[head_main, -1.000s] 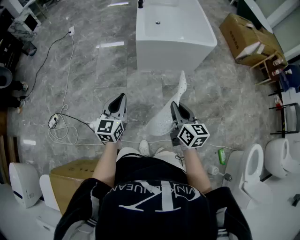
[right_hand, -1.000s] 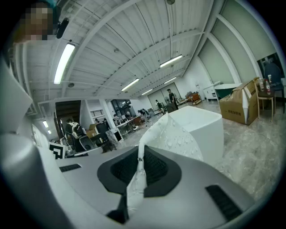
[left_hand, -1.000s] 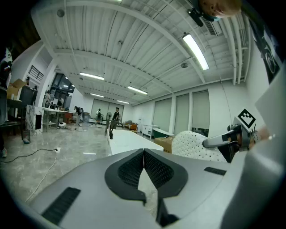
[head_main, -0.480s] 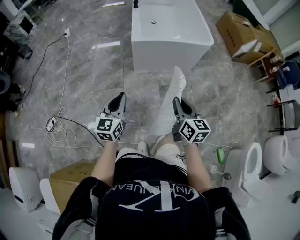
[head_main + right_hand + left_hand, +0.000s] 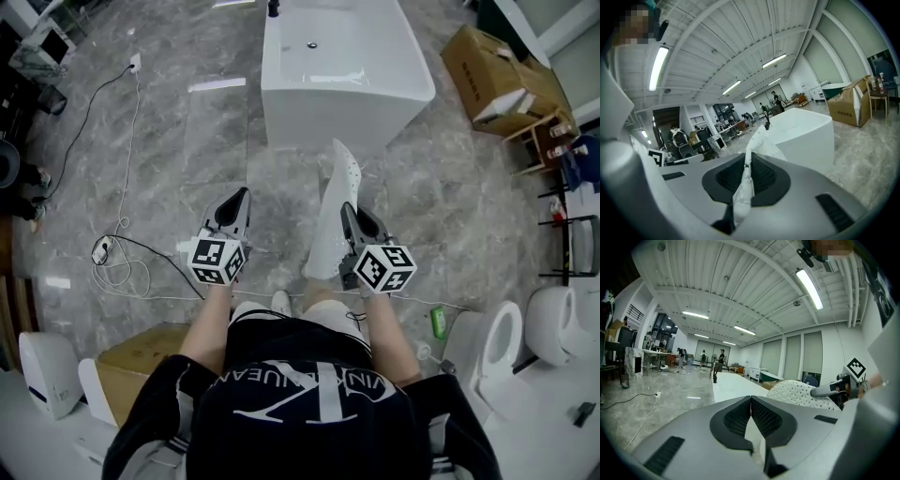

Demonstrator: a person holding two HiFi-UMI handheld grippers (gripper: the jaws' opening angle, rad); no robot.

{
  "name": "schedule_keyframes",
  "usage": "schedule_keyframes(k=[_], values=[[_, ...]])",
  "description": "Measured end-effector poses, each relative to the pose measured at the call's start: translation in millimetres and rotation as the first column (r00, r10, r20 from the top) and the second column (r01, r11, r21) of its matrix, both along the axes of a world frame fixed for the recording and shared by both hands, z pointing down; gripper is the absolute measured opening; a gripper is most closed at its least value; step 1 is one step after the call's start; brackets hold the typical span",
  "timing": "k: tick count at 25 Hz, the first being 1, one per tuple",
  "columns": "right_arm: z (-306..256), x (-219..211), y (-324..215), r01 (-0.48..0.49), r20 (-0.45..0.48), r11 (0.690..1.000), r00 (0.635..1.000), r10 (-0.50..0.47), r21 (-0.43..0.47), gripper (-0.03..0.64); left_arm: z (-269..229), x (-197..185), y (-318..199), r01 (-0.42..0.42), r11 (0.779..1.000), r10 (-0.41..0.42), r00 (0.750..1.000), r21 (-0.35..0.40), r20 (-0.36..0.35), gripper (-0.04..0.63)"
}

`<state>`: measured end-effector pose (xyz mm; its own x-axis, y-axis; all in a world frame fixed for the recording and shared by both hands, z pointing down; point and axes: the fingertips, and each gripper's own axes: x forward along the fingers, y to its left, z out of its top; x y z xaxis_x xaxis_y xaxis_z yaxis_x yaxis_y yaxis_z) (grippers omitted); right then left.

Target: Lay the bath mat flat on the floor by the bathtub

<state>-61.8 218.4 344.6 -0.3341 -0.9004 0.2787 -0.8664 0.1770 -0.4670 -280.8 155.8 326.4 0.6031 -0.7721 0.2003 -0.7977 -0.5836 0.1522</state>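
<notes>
At your far left, loose cables (image 5: 120, 251) trail over the grey marble floor (image 5: 187, 122). Nearer your feet a brown cardboard box (image 5: 141, 349) sits with its top shut, so what it holds can't be seen.

Your left gripper (image 5: 244, 195) points ahead over bare floor. Its own view shows its jaws brought together at the tips with nothing between them.

Straight ahead stands the white bathtub (image 5: 342, 70). Its basin shows only a drain at the bottom and a dark fitting on the far rim.

Your right gripper (image 5: 347, 212) has its jaws clamped on the bath mat (image 5: 333, 202), pinching it near one edge. The mat is white, flexible and dotted with small holes. It stands up out of the jaws as a narrow, curled strip rather than lying flat. In the head view its far end reaches towards the tub's near wall, while its near end hangs beside the gripper above your feet.

Further right, a second cardboard box (image 5: 492, 66) stands open with a white panel resting across it. A white toilet (image 5: 497, 347) sits at lower right, with a small green bottle (image 5: 438, 323) on the floor just beside it.
</notes>
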Motion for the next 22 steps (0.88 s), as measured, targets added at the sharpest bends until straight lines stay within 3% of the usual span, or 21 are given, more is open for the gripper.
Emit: schedule_keyframes(k=[13,22], values=[[48.7,33.7,-89.8,0.074,0.038,0.993,0.997,-0.071,-0.089,0.038,37.8,58.4,-91.6,0.019,0.997,-0.017,0.999,-0.071,0.035,0.015],[83.6,55.9,-143.0,0.133,0.081,0.982,0.989,-0.123,-0.132,0.038,63.6,81.0,-134.3,0.1,0.988,-0.091,0.993,-0.121,0.073,0.015]])
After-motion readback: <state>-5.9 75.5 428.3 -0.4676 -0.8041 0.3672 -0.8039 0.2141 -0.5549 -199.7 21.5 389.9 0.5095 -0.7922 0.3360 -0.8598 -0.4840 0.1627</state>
